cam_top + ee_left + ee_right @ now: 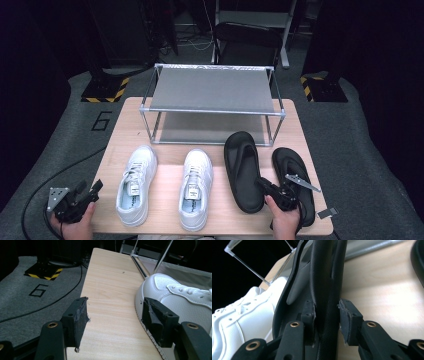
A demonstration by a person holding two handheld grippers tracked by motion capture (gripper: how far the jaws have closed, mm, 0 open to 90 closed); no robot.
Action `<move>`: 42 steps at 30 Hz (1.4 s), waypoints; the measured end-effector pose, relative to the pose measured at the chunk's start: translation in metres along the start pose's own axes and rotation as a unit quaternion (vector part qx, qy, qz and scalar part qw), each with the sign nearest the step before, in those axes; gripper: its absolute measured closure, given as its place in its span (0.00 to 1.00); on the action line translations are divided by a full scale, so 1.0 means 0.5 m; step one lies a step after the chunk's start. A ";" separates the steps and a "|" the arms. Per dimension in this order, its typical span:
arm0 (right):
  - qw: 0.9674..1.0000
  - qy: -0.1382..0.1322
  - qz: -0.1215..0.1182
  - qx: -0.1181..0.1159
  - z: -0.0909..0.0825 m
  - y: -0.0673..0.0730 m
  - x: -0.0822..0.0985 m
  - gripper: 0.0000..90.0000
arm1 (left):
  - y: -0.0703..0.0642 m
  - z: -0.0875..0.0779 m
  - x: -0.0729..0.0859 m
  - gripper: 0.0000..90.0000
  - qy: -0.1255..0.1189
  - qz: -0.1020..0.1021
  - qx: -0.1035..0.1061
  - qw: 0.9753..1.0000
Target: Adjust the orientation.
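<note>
The right gripper (pixel 267 186) has its jaws clamped on the side of the left black sandal (pixel 243 170), in the lower right of the high view. The other black sandal (pixel 295 182) lies just beside it. Two white sneakers (pixel 136 182) sit in the lower middle. The shoe rack (pixel 212 90) at the top has bare shelves, so I think no shoe is put away yet and all four are left. The left gripper (pixel 87 192) waits at the lower left table (pixel 165 157) edge, jaws apart, holding nothing. There is open room between the shoes and the rack.
</note>
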State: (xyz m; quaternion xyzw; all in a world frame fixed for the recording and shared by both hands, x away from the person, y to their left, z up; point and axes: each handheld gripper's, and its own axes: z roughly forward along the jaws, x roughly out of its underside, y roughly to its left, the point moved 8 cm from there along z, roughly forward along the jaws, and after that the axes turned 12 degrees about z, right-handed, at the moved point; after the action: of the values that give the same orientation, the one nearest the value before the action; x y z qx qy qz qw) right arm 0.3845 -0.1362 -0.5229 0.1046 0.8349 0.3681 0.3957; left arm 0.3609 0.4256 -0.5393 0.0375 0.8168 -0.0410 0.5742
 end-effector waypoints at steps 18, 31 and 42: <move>1.000 -0.011 -0.014 0.001 0.074 0.040 -0.081 0.75 | 0.001 0.002 0.002 0.42 0.003 0.001 0.000 1.000; 1.000 -0.016 0.012 -0.001 0.147 0.053 -0.107 0.75 | 0.003 0.001 0.001 0.42 0.003 0.000 -0.001 1.000; 0.999 -0.003 0.034 0.010 0.215 0.047 -0.120 0.75 | 0.006 0.001 0.002 0.42 0.002 0.000 0.002 1.000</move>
State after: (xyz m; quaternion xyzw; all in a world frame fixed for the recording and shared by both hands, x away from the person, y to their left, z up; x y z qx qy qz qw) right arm 0.5008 -0.0904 -0.5158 0.1379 0.8332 0.3723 0.3849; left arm 0.3615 0.4284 -0.5407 0.0383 0.8181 -0.0426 0.5722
